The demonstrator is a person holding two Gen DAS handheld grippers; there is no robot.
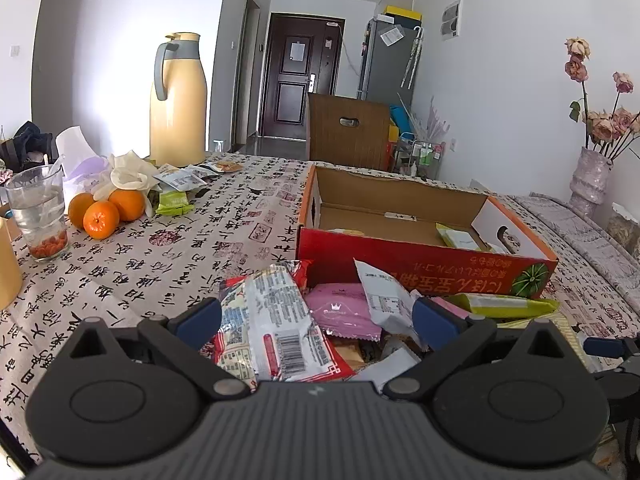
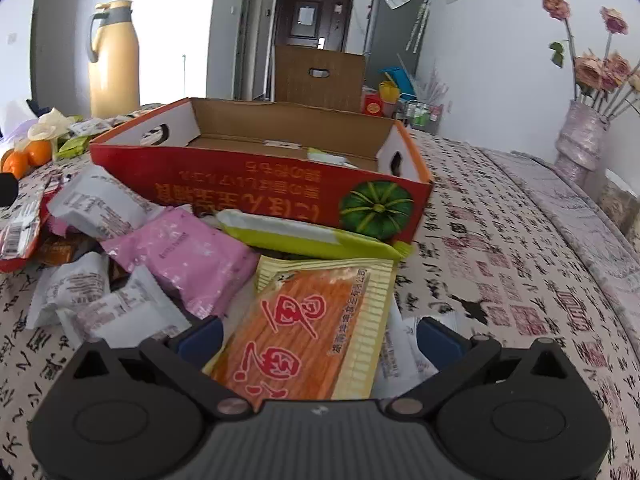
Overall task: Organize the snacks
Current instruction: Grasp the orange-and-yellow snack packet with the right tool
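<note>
left gripper (image 1: 316, 318): jaws open, hovering over the snack pile (image 1: 304, 312) on the tabletop (image 1: 160, 256). right gripper (image 2: 318, 338): jaws open, straddling an orange-and-yellow snack packet (image 2: 308, 328), with no visible clamping. the pile lies just in front of the red cardboard box (image 2: 256, 184), touching its near wall. a few packets (image 1: 460, 238) lie inside the box.

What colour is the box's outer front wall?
Red box with a green pumpkin print, clearest in right wrist view.
</note>
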